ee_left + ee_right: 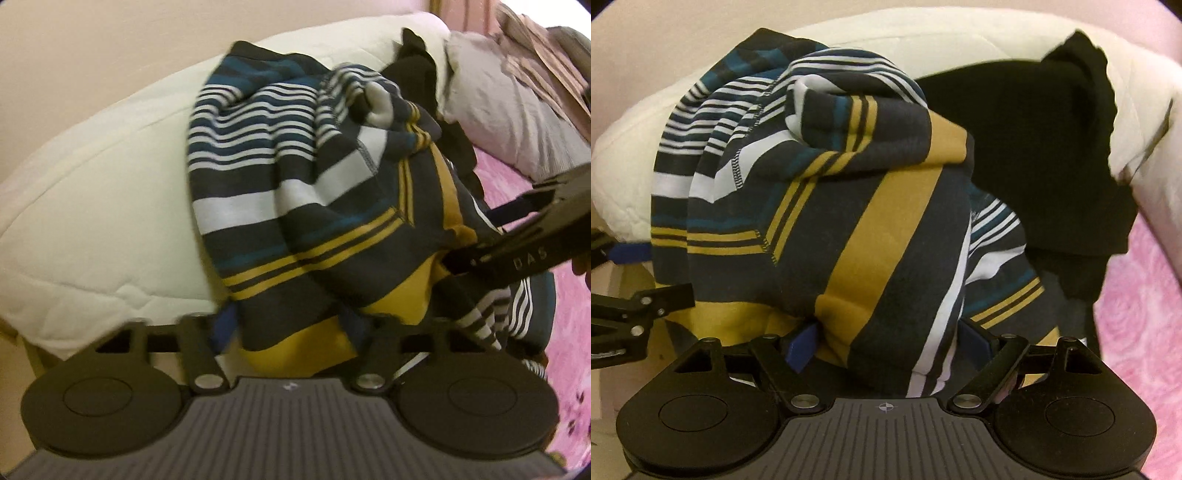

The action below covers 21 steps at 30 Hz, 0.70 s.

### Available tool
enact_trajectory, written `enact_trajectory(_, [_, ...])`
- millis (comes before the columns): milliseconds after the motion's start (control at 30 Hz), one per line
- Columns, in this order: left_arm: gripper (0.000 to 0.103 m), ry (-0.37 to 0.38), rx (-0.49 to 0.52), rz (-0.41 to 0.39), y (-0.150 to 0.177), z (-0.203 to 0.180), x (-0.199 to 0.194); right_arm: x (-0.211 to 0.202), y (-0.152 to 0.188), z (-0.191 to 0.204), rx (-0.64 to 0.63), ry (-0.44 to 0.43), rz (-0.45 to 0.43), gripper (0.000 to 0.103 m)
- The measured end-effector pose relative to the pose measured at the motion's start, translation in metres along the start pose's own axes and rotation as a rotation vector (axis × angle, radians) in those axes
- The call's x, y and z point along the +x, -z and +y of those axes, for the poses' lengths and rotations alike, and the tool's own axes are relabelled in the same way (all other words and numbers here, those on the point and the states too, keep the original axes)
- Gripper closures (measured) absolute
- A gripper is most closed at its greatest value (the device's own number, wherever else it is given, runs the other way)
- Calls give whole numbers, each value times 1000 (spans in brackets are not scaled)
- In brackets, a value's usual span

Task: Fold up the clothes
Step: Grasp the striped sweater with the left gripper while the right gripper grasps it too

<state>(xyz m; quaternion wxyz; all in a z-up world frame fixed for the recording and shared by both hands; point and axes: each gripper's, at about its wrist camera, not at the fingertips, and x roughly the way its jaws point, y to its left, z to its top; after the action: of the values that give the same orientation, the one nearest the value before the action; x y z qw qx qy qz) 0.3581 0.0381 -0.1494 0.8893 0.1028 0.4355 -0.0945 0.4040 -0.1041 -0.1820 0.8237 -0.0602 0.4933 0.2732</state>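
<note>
and here's the striped garment (295,206), a heap of navy, white, teal and mustard bands, bunched up against a cream quilted pillow (92,206) on a pink floral bedspread (569,295). it lies crumpled, folds rolled over one another, nothing flat about it.

left gripper (288,328) is right down at the near hem. blue pads peek out on either side of a thick fold of mustard and navy cloth, and the fingers (221,328) sit close in on that fold, clamped on the cloth as far as this view shows. from the right wrist camera the same gripper appears at the left edge, its black linkage and a blue pad tucked against the garment's side.

right gripper (886,343) comes in at the other end of the hem. a wide bunch of fabric fills the gap between its blue pads, the left pad (803,345) pressed into the cloth, the right one half buried under a white-striped fold. jaws stand fairly wide but full of cloth, so it reads as gripping the garment. in the left wrist view its black body reaches in from the right with its tip in the mustard folds.

behind the stripes lies a black garment (1034,147), draped over the pillow's right side and down onto the bedspread. further back in the left view, a grey pillow (491,110).
</note>
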Motion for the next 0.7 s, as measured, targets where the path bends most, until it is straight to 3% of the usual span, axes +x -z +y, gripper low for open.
enact_trajectory(33, [99, -8, 12, -6, -1, -1, -2, -2, 0, -2, 10, -5, 1, 58])
enact_trajectory(67, [100, -16, 25, -14, -3, -3, -5, -7, 0, -5, 19, -1, -11, 74])
enact_trajectory(133, [101, -4, 41, -46, -6, -6, -17, -23, 2, -10, 44, -11, -43, 85])
enact_trajectory(267, [101, 28, 121, -140, -8, -35, -62, -78, 22, -22, 101, -41, -135, 88])
enact_trajectory(433, [101, 166, 201, -223, 0, -103, -134, -170, 79, -40, 166, -16, -238, 88])
enact_trajectory(700, [102, 421, 355, -282, 58, -281, -235, -315, 280, -110, 398, 144, -288, 88])
